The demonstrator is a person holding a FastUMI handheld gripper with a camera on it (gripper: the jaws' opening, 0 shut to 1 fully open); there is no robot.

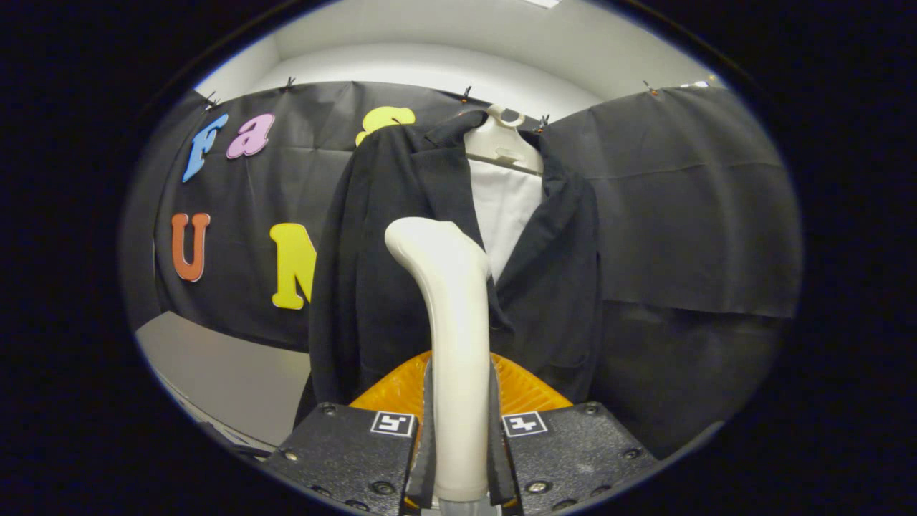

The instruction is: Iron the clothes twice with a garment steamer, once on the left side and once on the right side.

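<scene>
We see the white plastic garment steamer (450, 322), curved handle upright, pinched between both fingers of the gripper (458, 444), its head up against the dark jacket's left front. The dark fabric suit jacket (372, 272) hangs open on a white plastic hanger (501, 143) over a white shirt (505, 208), just beyond the fingers. A ribbed orange surface (390, 390) sits behind the fingers. Grey floor (229, 365) lower left.

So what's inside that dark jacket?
The dark jacket hangs open over a white shirt on a pale hanger. The tongs grip the steamer, which hides the jacket's middle.
</scene>
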